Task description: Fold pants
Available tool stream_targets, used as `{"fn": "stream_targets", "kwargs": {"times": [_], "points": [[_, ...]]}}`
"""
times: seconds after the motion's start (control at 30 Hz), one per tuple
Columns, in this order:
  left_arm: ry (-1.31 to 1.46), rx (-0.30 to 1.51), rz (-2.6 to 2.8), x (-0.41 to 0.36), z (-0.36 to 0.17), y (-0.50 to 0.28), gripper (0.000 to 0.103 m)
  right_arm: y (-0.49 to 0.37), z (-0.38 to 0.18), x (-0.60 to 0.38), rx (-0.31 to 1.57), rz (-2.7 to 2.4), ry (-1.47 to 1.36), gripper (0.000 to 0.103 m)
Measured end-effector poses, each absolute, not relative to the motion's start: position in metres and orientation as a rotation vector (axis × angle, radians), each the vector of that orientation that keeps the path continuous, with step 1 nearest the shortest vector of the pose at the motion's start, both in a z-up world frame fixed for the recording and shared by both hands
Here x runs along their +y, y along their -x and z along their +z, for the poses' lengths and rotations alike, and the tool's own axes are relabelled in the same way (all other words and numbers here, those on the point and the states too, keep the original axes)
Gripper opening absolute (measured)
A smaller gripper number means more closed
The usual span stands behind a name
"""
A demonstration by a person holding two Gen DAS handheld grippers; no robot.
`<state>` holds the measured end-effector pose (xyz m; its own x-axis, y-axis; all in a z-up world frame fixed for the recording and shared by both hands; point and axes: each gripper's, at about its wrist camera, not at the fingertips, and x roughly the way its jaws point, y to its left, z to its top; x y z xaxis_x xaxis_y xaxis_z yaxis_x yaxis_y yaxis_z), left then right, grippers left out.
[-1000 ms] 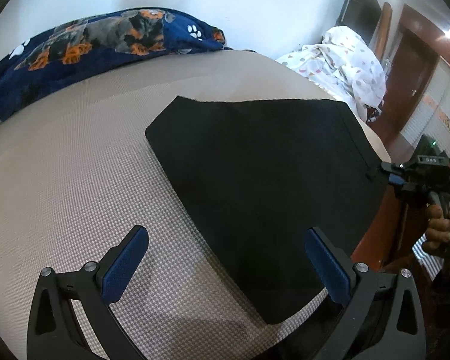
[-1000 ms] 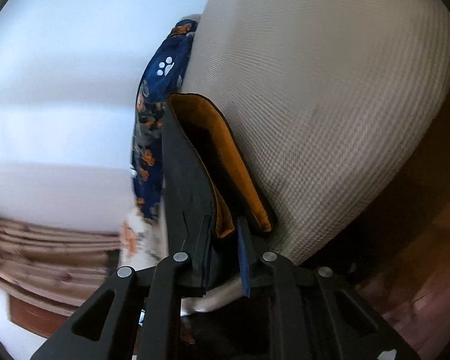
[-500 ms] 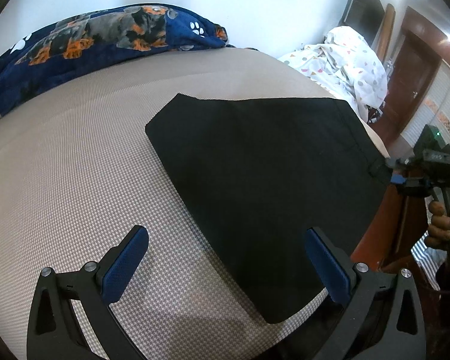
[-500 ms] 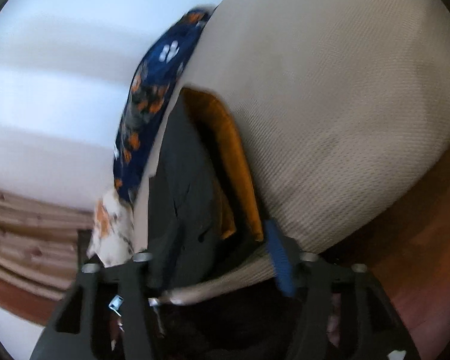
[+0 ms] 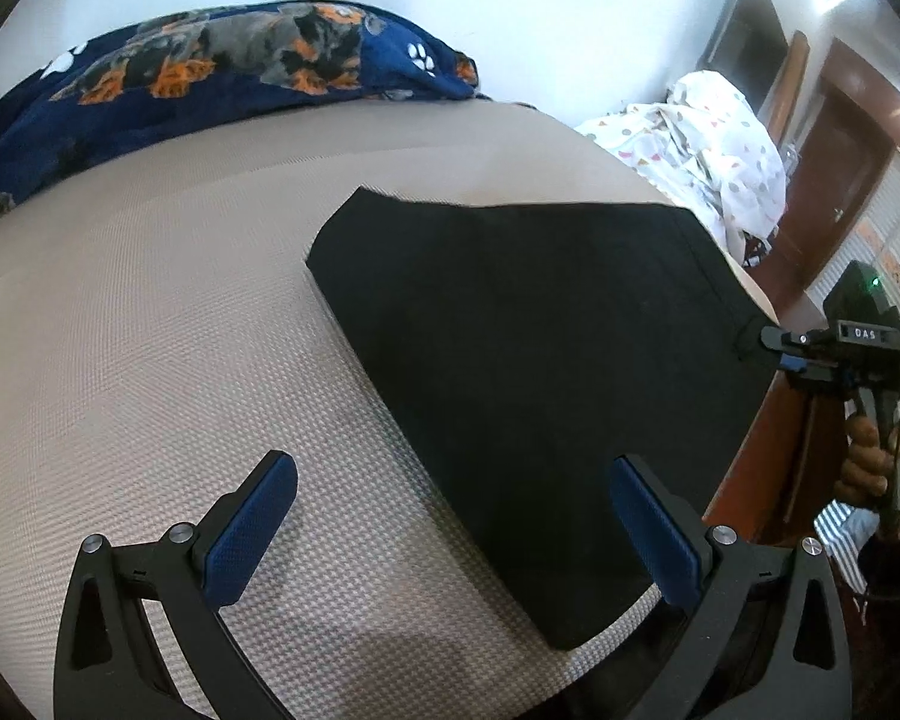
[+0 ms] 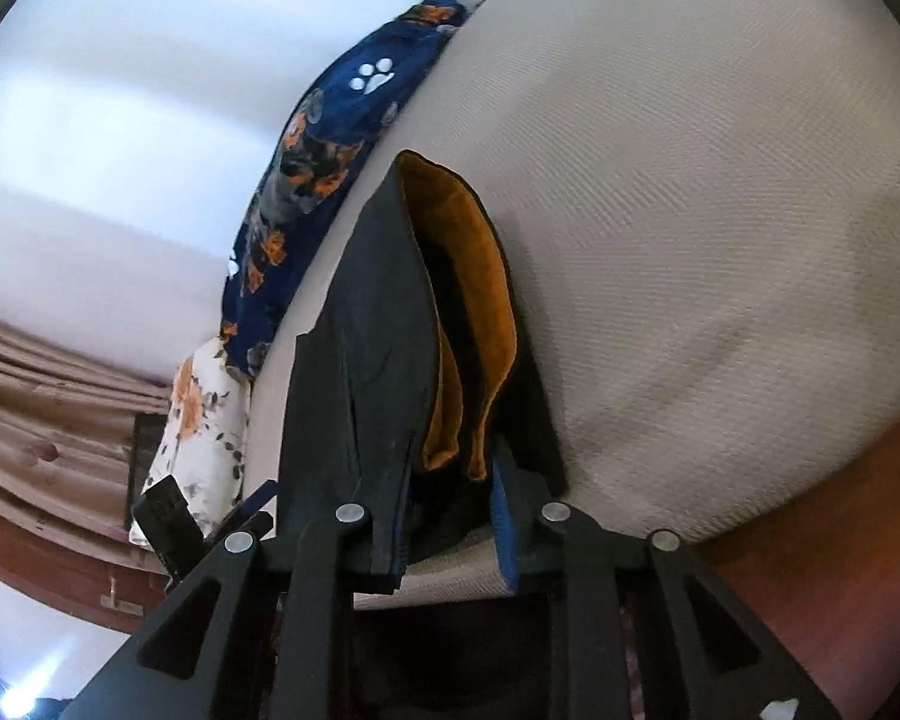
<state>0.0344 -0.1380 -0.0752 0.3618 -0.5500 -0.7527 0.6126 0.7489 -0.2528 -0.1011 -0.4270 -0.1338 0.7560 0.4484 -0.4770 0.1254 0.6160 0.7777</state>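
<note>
Two grippers are at the black pants (image 5: 546,372), which lie folded flat on the beige bed (image 5: 150,360), one side reaching the mattress edge. Against a second ago, the pants have barely shifted on the bed; the right gripper (image 5: 777,348) sits a little lower at their edge, and its own camera has swung, so the orange lining (image 6: 474,312) now stands more upright in its view.

The right gripper's (image 6: 450,516) fingertips are buried in cloth, so just where they bite is hard to make out; the fingers are pressed nearly together on the pants' (image 6: 360,372) edge. The nearest corner of the pants runs under the left gripper's right finger (image 5: 654,534).

The left gripper (image 5: 450,528) hovers low over the bed, fingers spread wide and gripping nothing. The right one is held level from the bedside by a hand (image 5: 870,468) on its handle.

A navy paw-print blanket (image 5: 210,78) lies along the far wall.
</note>
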Motion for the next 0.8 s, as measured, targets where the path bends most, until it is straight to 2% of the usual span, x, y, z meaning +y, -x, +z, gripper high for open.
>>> {"fn": "stream_targets", "kwargs": {"times": [0.2, 0.63, 0.77, 0.8], "points": [[-0.021, 0.918, -0.729, -0.124, -0.066, -0.042, 0.103, 0.094, -0.141, -0.418, 0.687, 0.249, -0.969, 0.019], [-0.107, 0.978, -0.76, -0.147, -0.091, -0.034, 0.103, 0.101, -0.155, -0.434, 0.681, 0.224, -1.043, 0.018], [-0.085, 0.982, -0.763, -0.142, -0.09, -0.036, 0.103, 0.102, -0.147, -0.438, 0.688, 0.215, -1.034, 0.025], [-0.07, 0.98, -0.769, -0.14, -0.089, -0.037, 0.103, 0.103, -0.141, -0.439, 0.689, 0.197, -1.011, 0.03]]}}
